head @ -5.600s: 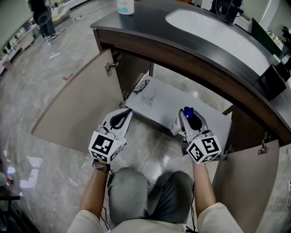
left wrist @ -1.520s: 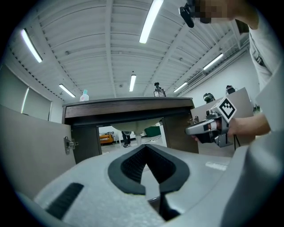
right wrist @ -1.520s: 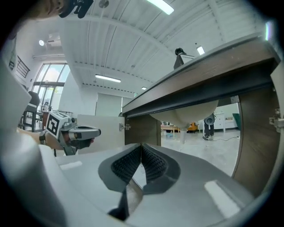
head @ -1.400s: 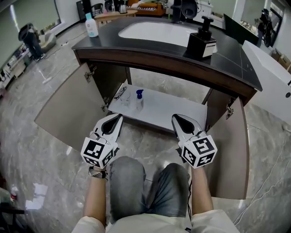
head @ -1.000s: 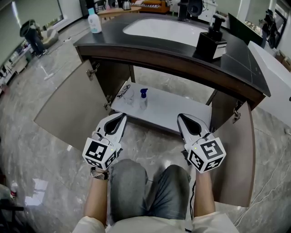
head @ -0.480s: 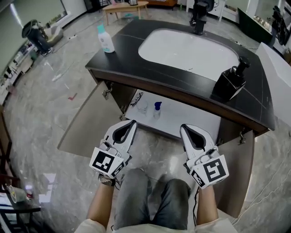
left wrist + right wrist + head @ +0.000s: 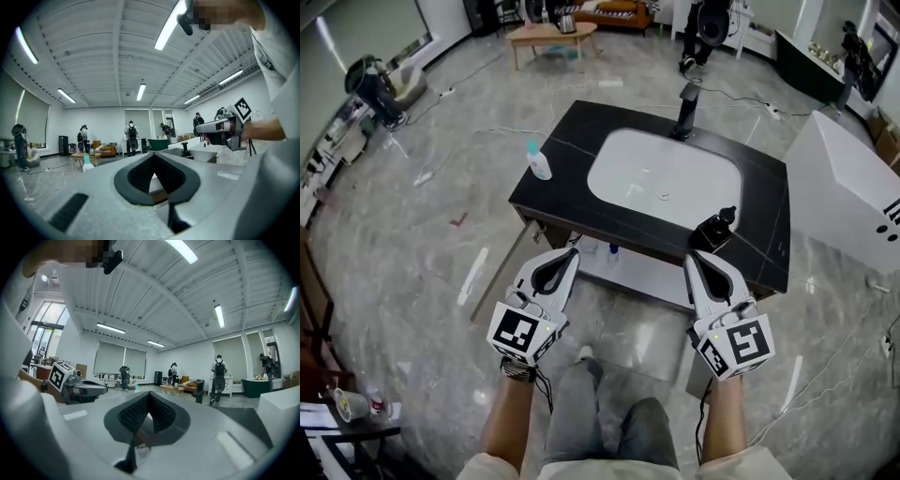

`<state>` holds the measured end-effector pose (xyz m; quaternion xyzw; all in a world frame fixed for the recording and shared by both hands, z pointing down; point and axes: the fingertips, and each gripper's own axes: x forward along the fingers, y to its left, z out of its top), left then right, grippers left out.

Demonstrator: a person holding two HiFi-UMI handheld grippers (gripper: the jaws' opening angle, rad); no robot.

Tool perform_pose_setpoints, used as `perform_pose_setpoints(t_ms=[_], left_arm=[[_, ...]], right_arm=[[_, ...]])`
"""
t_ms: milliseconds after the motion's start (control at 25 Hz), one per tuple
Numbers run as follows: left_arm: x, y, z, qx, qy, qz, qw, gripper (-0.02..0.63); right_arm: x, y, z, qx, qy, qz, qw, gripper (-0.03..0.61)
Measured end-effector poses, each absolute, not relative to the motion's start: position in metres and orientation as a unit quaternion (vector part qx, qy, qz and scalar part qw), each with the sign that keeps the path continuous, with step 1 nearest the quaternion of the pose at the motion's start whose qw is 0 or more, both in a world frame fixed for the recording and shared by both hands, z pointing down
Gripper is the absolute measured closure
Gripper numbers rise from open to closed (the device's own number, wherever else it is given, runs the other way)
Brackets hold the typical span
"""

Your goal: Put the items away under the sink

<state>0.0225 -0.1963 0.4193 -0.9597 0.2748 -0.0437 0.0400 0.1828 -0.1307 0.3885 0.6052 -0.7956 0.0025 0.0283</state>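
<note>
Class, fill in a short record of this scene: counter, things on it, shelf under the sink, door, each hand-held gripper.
Counter: black, with a white basin
On counter: white bottle at left, black soap dispenser at right front
Shelf under sink: small blue-capped bottle
Left cabinet door: open
Left hand-held gripper: shut, empty
Right hand-held gripper: shut, empty

Bright, even light all round, pouring from the ceiling strip lights (image 7: pixel 141 92) overhead. The polished floor (image 7: pixel 412 234) throws soft glare and the sink (image 7: pixel 666 178) shines white. Head view sharp, bending at its edges; both gripper views fisheye hard, corners black, near foreground soft.
</note>
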Motion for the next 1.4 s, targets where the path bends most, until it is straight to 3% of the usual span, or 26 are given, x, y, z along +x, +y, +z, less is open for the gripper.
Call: perform_pose_setpoints(t_ms=[320, 600, 1400], left_arm=[[0.019, -0.139, 0.282, -0.958, 0.282, -0.041, 0.032, 0.612], [0.023, -0.092, 0.214, -0.953, 0.296, -0.039, 0.049, 0.612], [0.033, -0.002, 0.148, -0.943, 0.318, -0.017, 0.097, 0.612]], right_arm=[[0.181, -0.073, 0.248, 0.603, -0.797, 0.02, 0.027, 0.574], [0.18, -0.026, 0.173, 0.593, -0.805, 0.003, 0.024, 0.572], [0.17, 0.051, 0.12, 0.547, -0.836, -0.027, 0.014, 0.574]])
